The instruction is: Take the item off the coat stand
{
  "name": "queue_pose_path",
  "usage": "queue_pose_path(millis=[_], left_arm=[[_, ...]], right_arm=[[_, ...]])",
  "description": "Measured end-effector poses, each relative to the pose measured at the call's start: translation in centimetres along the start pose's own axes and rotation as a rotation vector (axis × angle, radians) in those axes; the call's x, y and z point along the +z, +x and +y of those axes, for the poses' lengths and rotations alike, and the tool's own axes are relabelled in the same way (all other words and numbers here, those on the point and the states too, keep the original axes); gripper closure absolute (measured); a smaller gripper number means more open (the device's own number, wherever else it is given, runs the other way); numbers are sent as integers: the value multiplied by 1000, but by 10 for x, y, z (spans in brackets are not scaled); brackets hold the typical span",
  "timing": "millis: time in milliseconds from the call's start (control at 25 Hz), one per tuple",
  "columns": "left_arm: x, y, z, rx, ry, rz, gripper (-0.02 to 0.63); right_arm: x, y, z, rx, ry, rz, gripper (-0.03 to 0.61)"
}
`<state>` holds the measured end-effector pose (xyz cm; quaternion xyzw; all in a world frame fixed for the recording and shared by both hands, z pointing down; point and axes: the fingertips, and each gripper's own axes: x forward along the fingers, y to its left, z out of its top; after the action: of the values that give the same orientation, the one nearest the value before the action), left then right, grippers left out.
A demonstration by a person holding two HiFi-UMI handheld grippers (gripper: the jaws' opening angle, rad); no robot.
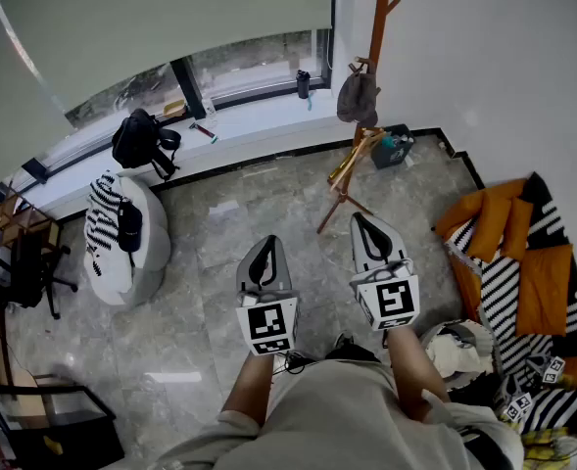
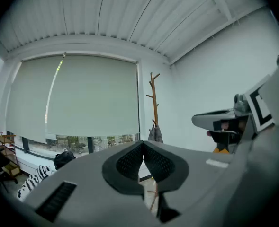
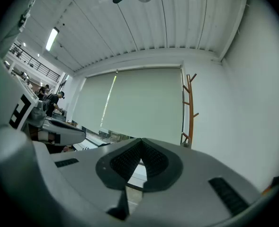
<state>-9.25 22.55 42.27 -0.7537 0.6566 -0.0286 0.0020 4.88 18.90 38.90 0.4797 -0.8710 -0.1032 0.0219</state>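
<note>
A brown wooden coat stand (image 1: 377,27) rises in the far corner by the window, and a grey bag (image 1: 357,97) hangs from one of its pegs. The stand (image 2: 154,103) with the hanging bag (image 2: 155,134) also shows in the left gripper view; in the right gripper view only the stand's pole (image 3: 191,110) is visible. My left gripper (image 1: 264,249) and right gripper (image 1: 369,227) are held side by side in front of me, well short of the stand. Both are shut with nothing between the jaws.
A white chair (image 1: 121,238) with striped cloth and a dark item stands at the left. A black backpack (image 1: 139,140) rests on the window sill. Orange cushions (image 1: 523,262) and striped bedding lie at the right. A teal box (image 1: 398,146) sits by the stand's base.
</note>
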Motion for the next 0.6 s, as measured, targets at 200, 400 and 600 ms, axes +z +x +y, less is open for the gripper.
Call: queue_pose_path(millis=[200,400,600], left_arm=[[-6,-3,8,-3,-5,6,604],[-19,-7,18,-40,-15,30,604],[-38,0,24,-78,-33,66,604]], right_arm=[[-5,2,8,-8,0,12,574],[-9,3,24,-25,1,22,572],[-24,9,32,-46,-25,64,572]])
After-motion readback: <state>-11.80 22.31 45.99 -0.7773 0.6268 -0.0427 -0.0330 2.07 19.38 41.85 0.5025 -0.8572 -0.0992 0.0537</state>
